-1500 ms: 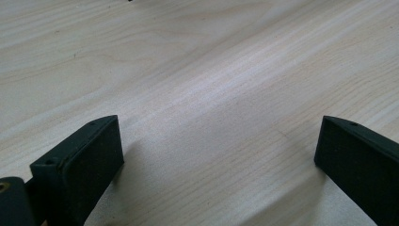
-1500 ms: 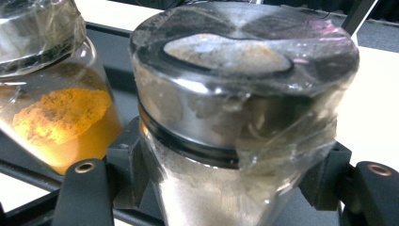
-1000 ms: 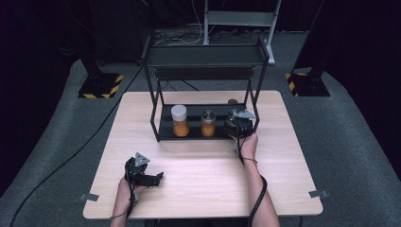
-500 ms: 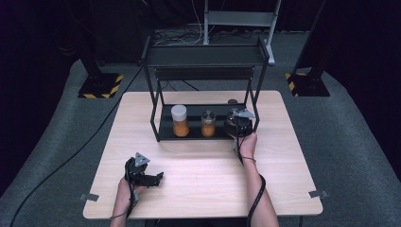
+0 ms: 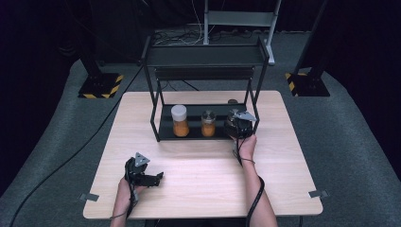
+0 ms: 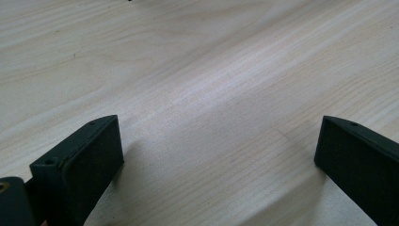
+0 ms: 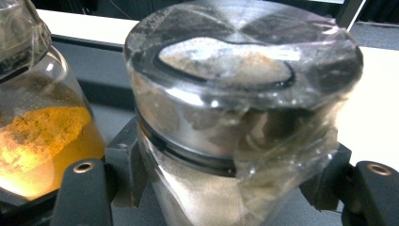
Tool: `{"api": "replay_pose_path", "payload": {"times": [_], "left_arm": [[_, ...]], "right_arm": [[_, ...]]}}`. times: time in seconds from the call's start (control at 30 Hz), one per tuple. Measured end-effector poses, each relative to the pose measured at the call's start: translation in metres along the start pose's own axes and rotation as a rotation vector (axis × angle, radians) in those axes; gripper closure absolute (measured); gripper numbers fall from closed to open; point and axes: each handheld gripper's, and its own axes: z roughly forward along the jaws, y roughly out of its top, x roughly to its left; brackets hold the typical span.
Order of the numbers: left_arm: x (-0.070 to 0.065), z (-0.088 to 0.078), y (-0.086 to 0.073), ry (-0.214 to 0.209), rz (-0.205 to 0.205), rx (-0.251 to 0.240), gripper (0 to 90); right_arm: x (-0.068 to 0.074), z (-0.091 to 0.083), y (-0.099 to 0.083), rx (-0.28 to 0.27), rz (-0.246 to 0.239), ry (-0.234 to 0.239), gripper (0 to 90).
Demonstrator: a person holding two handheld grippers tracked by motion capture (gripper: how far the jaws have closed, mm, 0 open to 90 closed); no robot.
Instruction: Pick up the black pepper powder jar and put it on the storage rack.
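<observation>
My right gripper (image 5: 239,124) grasps a jar (image 7: 235,117) at the right end of the rack's (image 5: 156,124) lower shelf, beside the orange jar (image 7: 37,136), while my left gripper (image 5: 152,178) rests released on the near table (image 5: 198,170); setting it down or lifting it out calls for clearing the frame.

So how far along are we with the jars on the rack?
Two orange-filled jars, the white-lidded jar and small jar, stand on the rack's lower shelf. The right gripper is clamped on a third jar beside them; releasing remains. The left gripper rests open over the table.
</observation>
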Motion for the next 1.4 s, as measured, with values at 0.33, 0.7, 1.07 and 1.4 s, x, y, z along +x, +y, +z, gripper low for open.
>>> {"api": "replay_pose_path", "payload": {"times": [0.33, 0.7, 1.07, 1.4], "left_arm": [[0.000, 0.000, 0.000, 0.000, 0.001, 0.000, 1.3], [0.000, 0.000, 0.000, 0.000, 0.001, 0.000, 1.3], [0.000, 0.000, 0.000, 0.000, 0.000, -0.001, 1.3], [0.000, 0.000, 0.000, 0.001, 0.001, -0.002, 1.3]], "right_arm": [[0.000, 0.001, 0.000, 0.004, 0.005, 0.002, 29.7], [0.000, 0.000, 0.000, 0.004, 0.025, -0.002, 28.3], [0.005, -0.002, -0.001, 0.043, 0.041, 0.002, 14.6], [0.011, -0.012, -0.006, 0.091, 0.017, 0.015, 6.4]]}}
